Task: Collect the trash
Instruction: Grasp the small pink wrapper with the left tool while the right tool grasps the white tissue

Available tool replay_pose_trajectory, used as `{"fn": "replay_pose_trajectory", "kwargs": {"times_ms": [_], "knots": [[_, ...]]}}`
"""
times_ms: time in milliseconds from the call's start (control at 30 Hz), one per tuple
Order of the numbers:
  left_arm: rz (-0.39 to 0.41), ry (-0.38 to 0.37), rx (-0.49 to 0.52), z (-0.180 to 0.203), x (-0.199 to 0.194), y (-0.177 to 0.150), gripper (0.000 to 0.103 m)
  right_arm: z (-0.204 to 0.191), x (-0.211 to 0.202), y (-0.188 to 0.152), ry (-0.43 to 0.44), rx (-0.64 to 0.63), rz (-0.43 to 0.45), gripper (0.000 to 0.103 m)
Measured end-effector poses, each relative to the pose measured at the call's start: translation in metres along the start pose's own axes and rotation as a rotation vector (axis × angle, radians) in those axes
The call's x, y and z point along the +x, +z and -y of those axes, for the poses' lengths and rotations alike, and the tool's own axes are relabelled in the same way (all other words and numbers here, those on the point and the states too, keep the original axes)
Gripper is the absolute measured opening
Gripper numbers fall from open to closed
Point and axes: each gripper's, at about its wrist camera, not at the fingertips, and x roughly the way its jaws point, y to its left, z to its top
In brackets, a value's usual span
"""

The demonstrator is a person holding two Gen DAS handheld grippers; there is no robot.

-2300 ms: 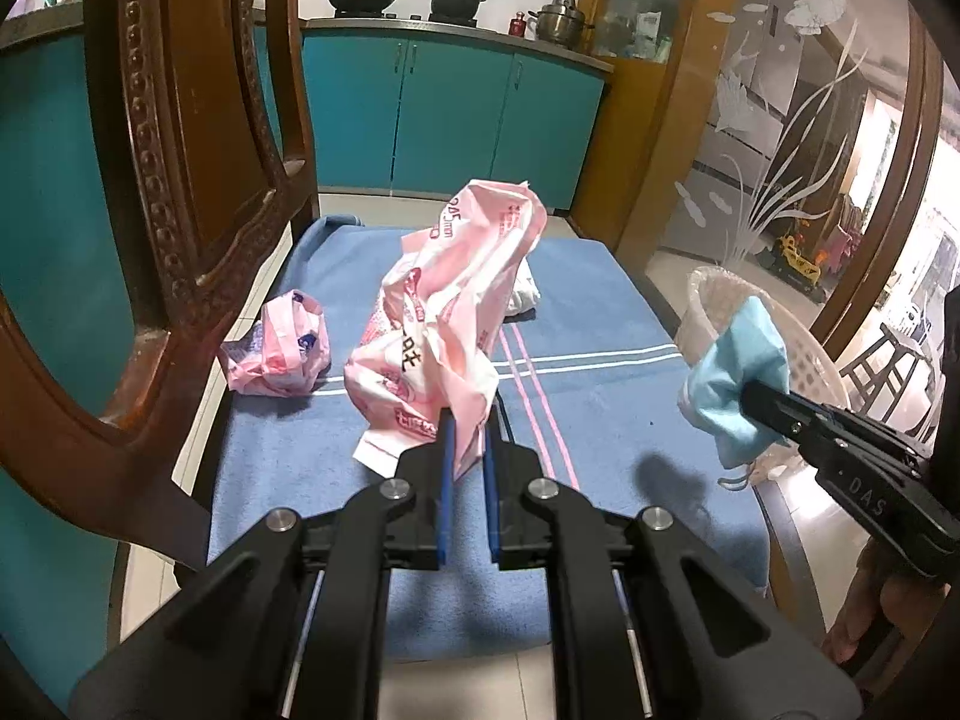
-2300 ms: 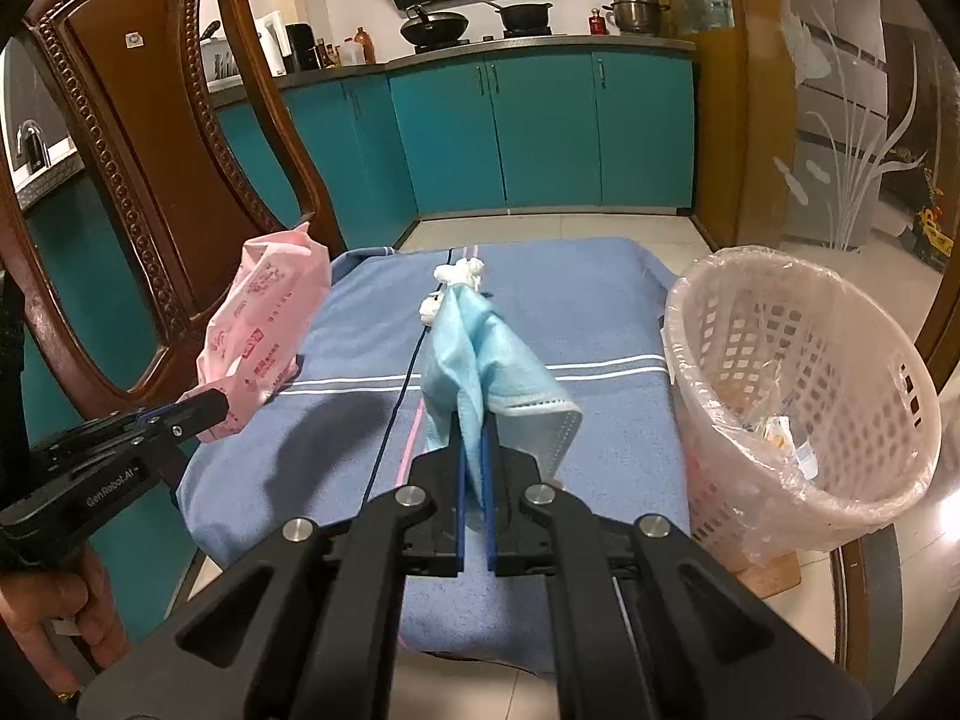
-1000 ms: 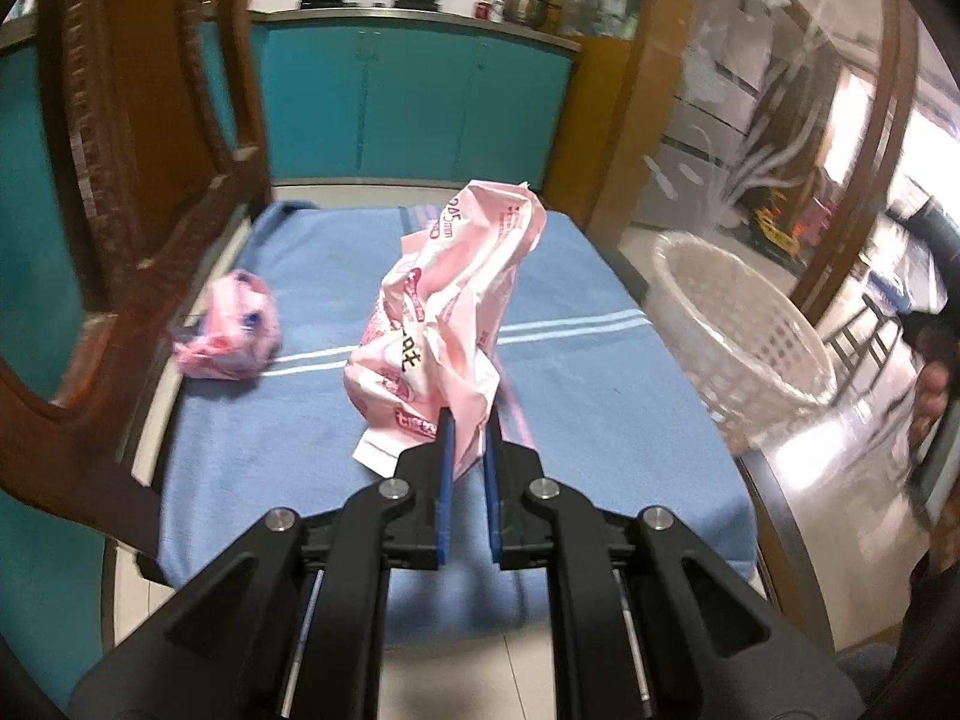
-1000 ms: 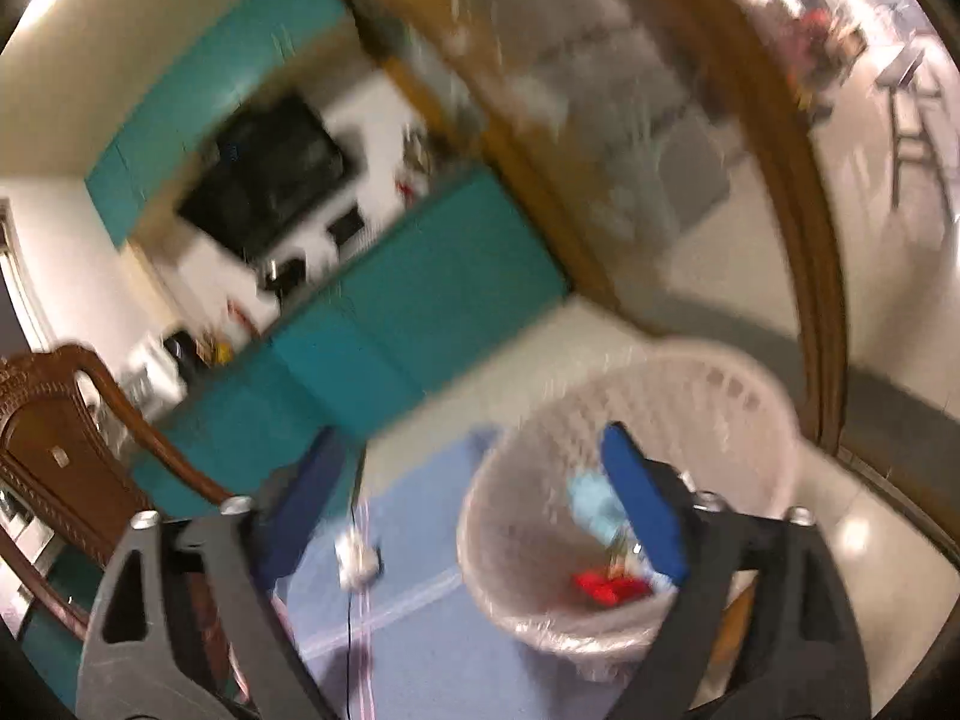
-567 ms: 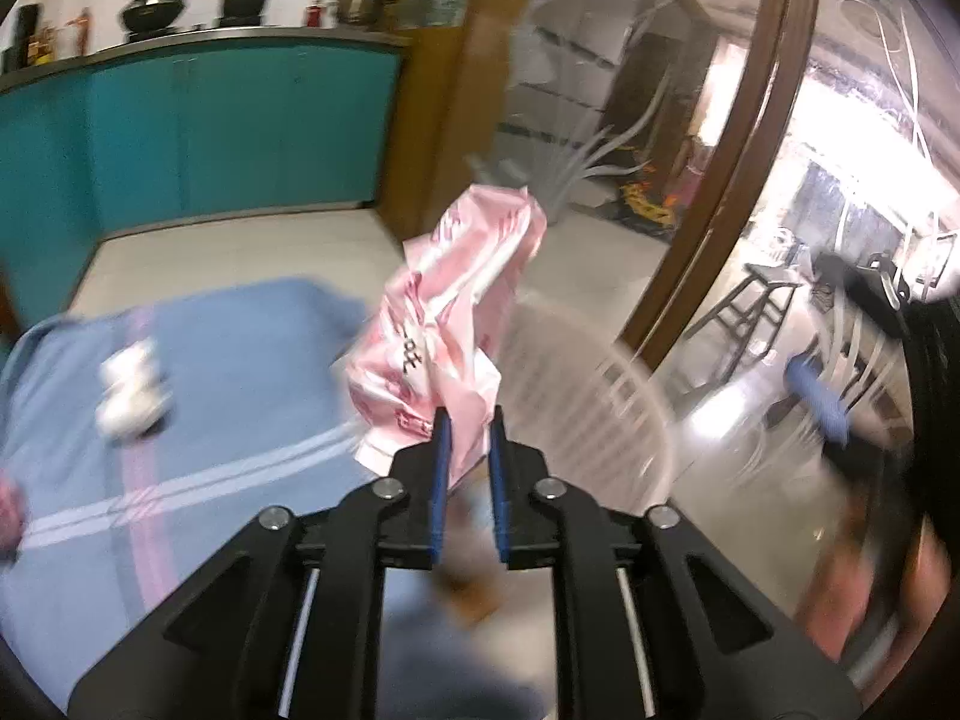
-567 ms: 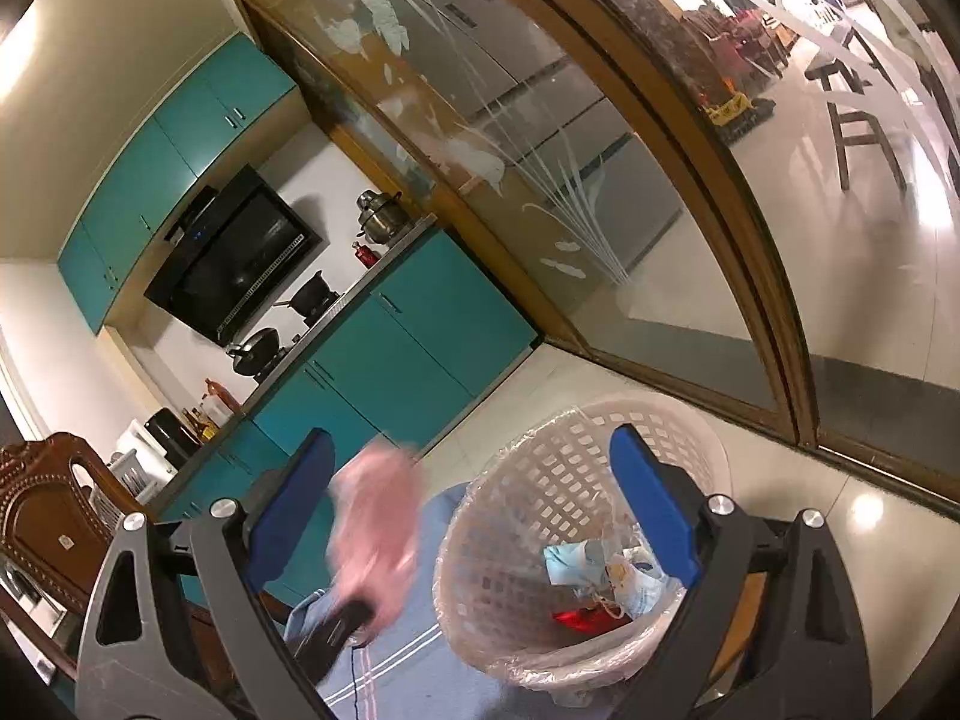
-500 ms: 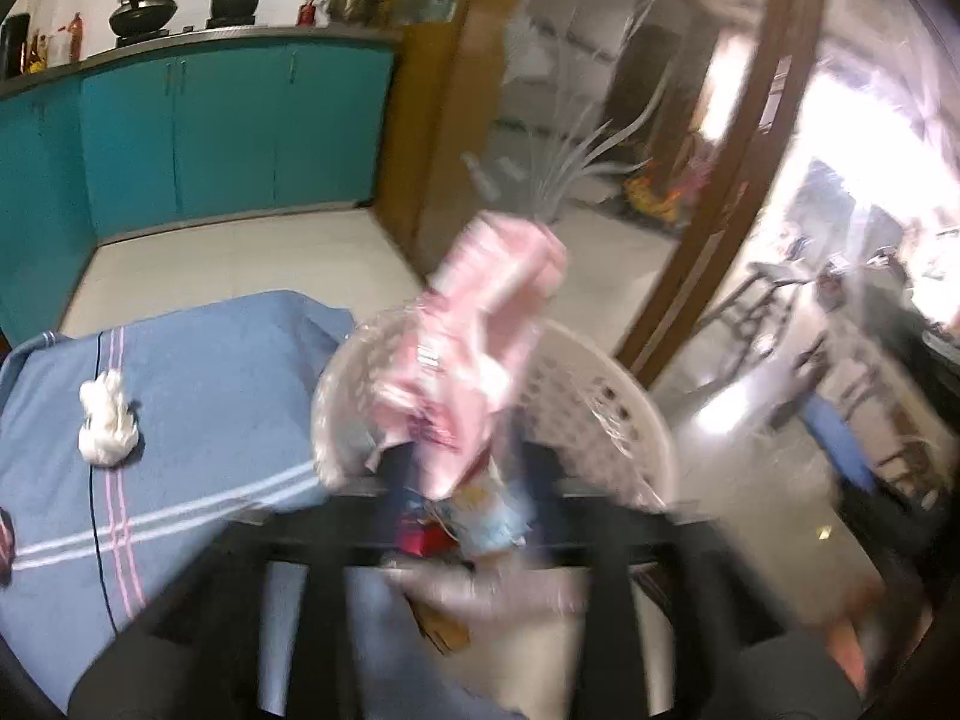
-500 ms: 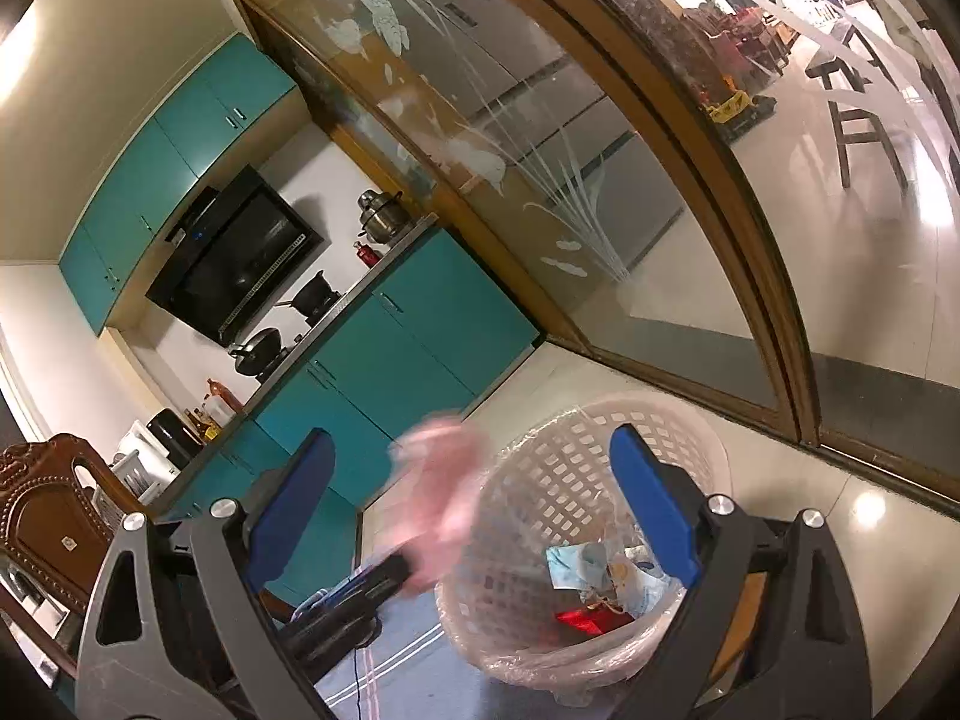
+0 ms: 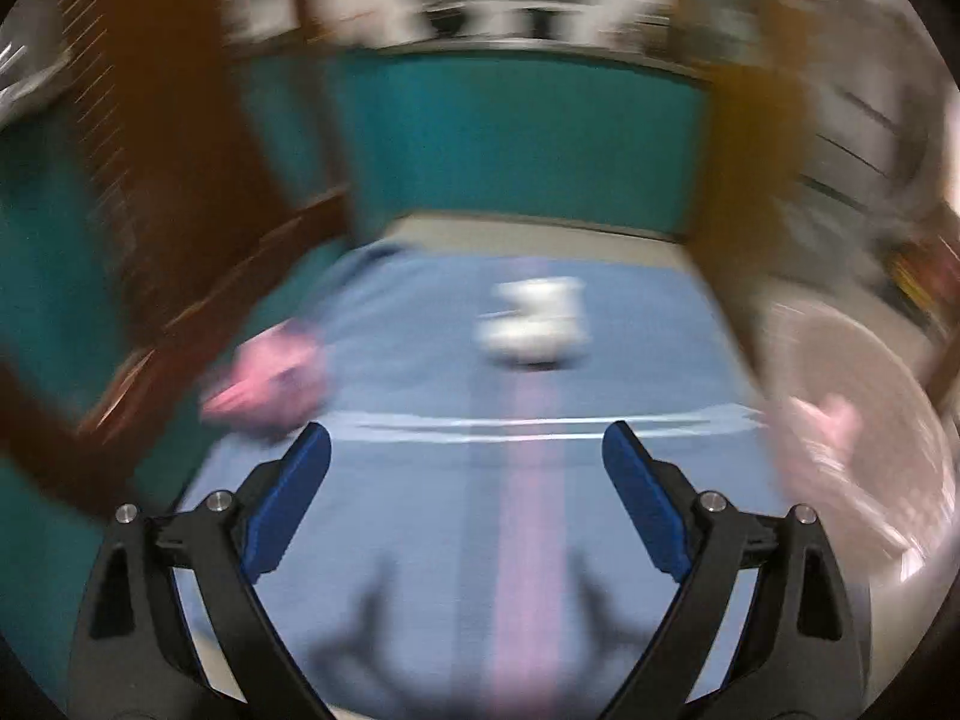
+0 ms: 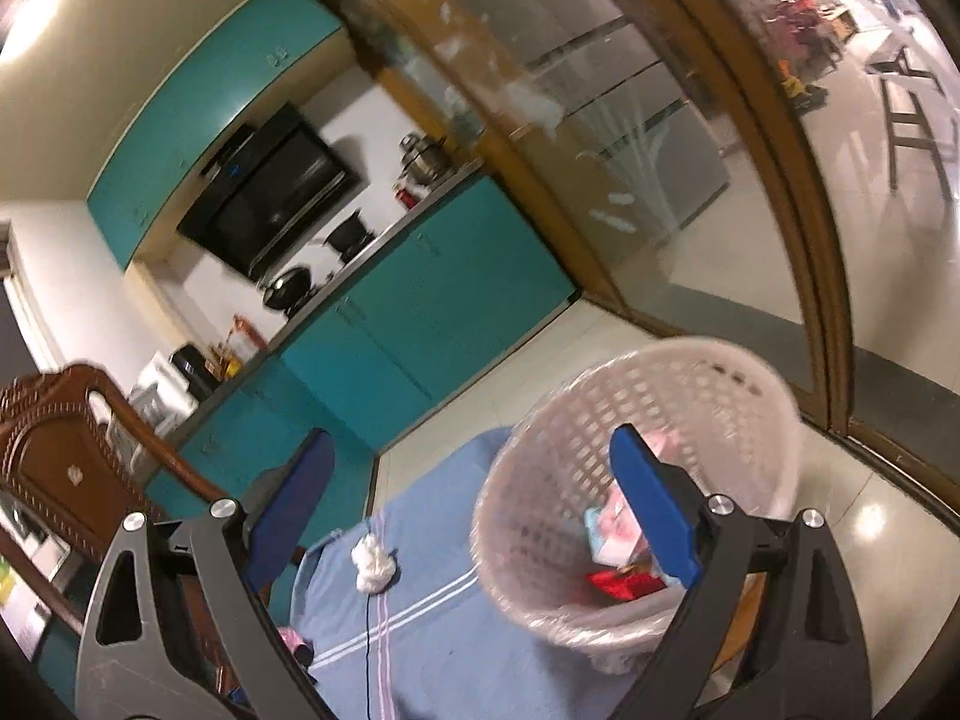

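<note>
The left wrist view is blurred. My left gripper (image 9: 465, 438) hangs over the blue-clothed table (image 9: 480, 516), its jaws opening wide with nothing between them. A crumpled pink wrapper (image 9: 270, 378) lies ahead on the left and a white tissue wad (image 9: 534, 324) farther back in the middle. The white lattice basket (image 9: 870, 420) stands at the right with the big pink bag (image 9: 822, 438) in it. My right gripper (image 10: 471, 441) is open and empty, above the basket (image 10: 540, 456). Inside lie the pink bag (image 10: 624, 516), a red scrap (image 10: 618, 585) and other trash.
A carved wooden chair (image 9: 168, 180) stands close on the table's left side; its back (image 10: 66, 456) also shows in the right wrist view. Teal kitchen cabinets (image 10: 432, 312) lie beyond the table. A glass partition with a wooden frame (image 10: 810, 240) runs behind the basket.
My left gripper let go of the big pink bag over the basket, its jaws spread wide, and it swung back left toward the table. The bag now lies in the basket. The right gripper stays open.
</note>
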Motion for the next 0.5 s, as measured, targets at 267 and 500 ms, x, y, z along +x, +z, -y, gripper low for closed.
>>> {"fn": "replay_pose_trajectory", "kwargs": {"times_ms": [267,500], "knots": [[-0.029,0.285,-0.089,-0.048,0.059,0.017,0.091,-0.027,0.014,-0.019,0.025,-0.077,-0.066,0.091],[-0.098,0.375,-0.162,-0.068,0.110,0.032,0.091,-0.029,0.020,-0.022,0.027,-0.081,-0.079,0.091]]}}
